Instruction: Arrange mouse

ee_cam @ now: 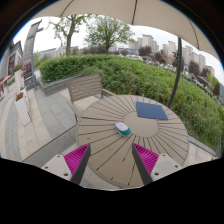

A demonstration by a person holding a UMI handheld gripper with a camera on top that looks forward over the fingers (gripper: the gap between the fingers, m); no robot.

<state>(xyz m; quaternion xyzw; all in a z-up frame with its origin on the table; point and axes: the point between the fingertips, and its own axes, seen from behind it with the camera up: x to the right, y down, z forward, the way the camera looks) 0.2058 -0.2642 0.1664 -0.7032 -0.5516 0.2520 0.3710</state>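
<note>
Spread wide over the near edge of the round slatted table [110,150], my gripper [112,158] holds nothing, magenta pads [76,157] facing inward. Beyond the fingers, near the table's middle, sits the mouse [122,128]. Farther right lies a blue mouse pad [152,111], apart from it.

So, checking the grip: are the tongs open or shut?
Open: the tongs stand apart, bare table between them; the mouse lies beyond.
</note>
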